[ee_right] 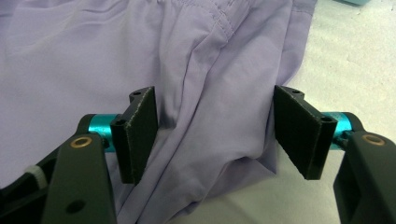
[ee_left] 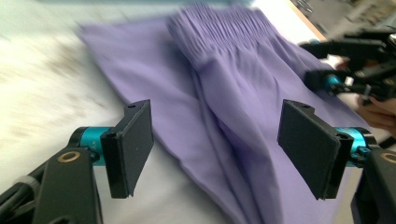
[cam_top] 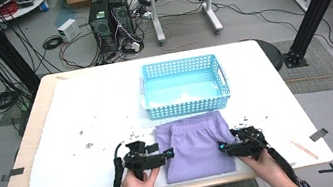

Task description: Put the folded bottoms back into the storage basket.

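Purple shorts (cam_top: 194, 146) lie folded flat, elastic waistband gathered.

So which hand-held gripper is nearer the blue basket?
Left, though only slightly. The left hand-held gripper sits at the purple shorts' left edge, below the blue basket's left corner; the right hand-held gripper sits at their right edge, marginally lower.

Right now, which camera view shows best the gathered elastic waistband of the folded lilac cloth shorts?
The left gripper view: the gathered elastic waistband lies ahead of the open left gripper, its pleats visible though blurred. The high view shows it small, near the light blue plastic basket. The right gripper view shows a stitched edge, past the open right gripper.
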### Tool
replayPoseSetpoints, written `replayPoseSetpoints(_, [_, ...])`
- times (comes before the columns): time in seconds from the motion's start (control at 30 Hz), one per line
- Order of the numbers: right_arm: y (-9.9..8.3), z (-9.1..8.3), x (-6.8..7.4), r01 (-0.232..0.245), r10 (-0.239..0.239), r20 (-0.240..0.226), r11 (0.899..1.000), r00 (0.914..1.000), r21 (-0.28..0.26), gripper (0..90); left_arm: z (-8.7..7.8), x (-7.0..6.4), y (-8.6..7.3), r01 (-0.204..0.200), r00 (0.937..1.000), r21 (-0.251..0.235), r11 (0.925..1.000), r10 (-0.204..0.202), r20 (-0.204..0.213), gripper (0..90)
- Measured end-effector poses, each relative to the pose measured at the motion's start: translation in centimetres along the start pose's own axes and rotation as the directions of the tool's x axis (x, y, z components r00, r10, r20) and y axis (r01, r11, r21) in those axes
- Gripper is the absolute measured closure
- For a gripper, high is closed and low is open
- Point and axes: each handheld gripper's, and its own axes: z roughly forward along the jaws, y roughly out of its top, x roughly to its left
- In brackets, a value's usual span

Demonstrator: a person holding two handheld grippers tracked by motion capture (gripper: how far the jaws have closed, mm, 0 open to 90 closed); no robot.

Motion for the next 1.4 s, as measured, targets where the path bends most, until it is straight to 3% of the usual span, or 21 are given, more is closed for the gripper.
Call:
replayPoseSetpoints(0.07, [0.0,0.0,0.0,-0.002,0.002,0.001,1.000,1.0000,0.002,32.9,-0.3,-0.1,-0.1,-0.002,1.0000,-0.012,0.9999,0.002,0.008,26.8])
replayPoseSetpoints(0.17, [0.0,0.0,0.1,-0.001,0.001,0.003,1.000,1.0000,0.002,32.9,0.7,-1.0,-0.6,-0.055,0.9980,0.043,0.9976,0.056,-0.029,26.8])
replayPoseSetpoints(0.23, [0.0,0.0,0.1,-0.003,0.003,0.007,1.000,1.0000,0.002,32.9,1.6,-1.7,-0.8,-0.103,0.9916,0.089,0.9907,0.109,-0.070,26.8])
replayPoseSetpoints(0.37, [0.0,0.0,0.1,0.004,-0.004,0.008,1.000,1.0000,0.000,32.8,1.9,-2.7,-0.8,-0.237,0.9539,0.153,0.9593,0.260,-0.150,32.2])
replayPoseSetpoints(0.4, [0.0,0.0,0.1,0.004,-0.004,0.009,1.000,0.9999,0.002,32.9,1.9,-2.7,-0.8,-0.253,0.9482,0.158,0.9543,0.277,-0.155,35.1])
replayPoseSetpoints(0.47, [0.0,0.0,0.2,0.002,-0.002,0.008,1.000,1.0000,0.003,32.9,1.8,-2.7,-0.8,-0.251,0.9479,0.160,0.9547,0.276,-0.160,36.1])
replayPoseSetpoints(0.57, [0.0,0.0,0.2,0.007,-0.007,0.011,1.000,0.9999,0.000,32.8,1.9,-2.9,-0.7,-0.274,0.9226,0.189,0.9431,0.313,-0.226,32.3])
replayPoseSetpoints(0.63, [0.0,0.0,0.2,0.008,-0.008,0.012,1.000,0.9999,0.003,32.7,1.9,-2.9,-0.7,-0.286,0.9145,0.201,0.9369,0.330,-0.234,30.8])
replayPoseSetpoints(0.7, [0.0,0.1,0.2,0.010,-0.010,0.014,1.000,0.9999,0.003,32.5,2.2,-3.1,-0.9,-0.288,0.9108,0.193,0.9381,0.330,-0.248,29.6])
replayPoseSetpoints(0.8, [0.0,0.1,0.3,0.012,-0.013,0.018,1.000,0.9998,0.006,32.6,2.4,-3.2,-1.0,-0.268,0.9164,0.173,0.9478,0.306,-0.258,27.2])
replayPoseSetpoints(0.93, [0.1,0.1,0.4,0.021,-0.021,0.025,1.000,0.9995,0.003,35.5,2.6,-3.3,-1.0,-0.262,0.9147,0.169,0.9501,0.301,-0.270,28.6])
replayPoseSetpoints(1.03, [0.1,0.1,0.5,0.015,-0.015,0.024,1.000,0.9996,0.000,42.5,2.6,-3.5,-1.0,-0.266,0.9116,0.157,0.9512,0.301,-0.280,35.0])
replayPoseSetpoints(1.17, [0.2,0.3,0.7,0.033,-0.032,0.020,0.999,0.9993,-0.007,56.2,3.0,-3.7,-0.9,-0.277,0.9142,0.148,0.9494,0.308,-0.264,48.4])
replayPoseSetpoints(1.3, [0.4,0.4,1.0,0.034,-0.034,-0.023,0.999,0.9991,-0.006,73.1,3.5,-3.9,-0.7,-0.293,0.9195,0.142,0.9454,0.320,-0.229,63.4])
replayPoseSetpoints(1.37, [0.5,0.5,0.9,0.031,-0.031,-0.050,1.000,0.9983,-0.003,77.9,3.6,-3.8,-0.6,-0.294,0.9272,0.140,0.9453,0.318,-0.198,71.8])
replayPoseSetpoints(1.4, [0.6,0.6,0.8,0.026,-0.026,-0.062,1.000,0.9978,-0.004,80.3,3.7,-3.6,-0.5,-0.290,0.9340,0.135,0.9473,0.311,-0.175,76.0])
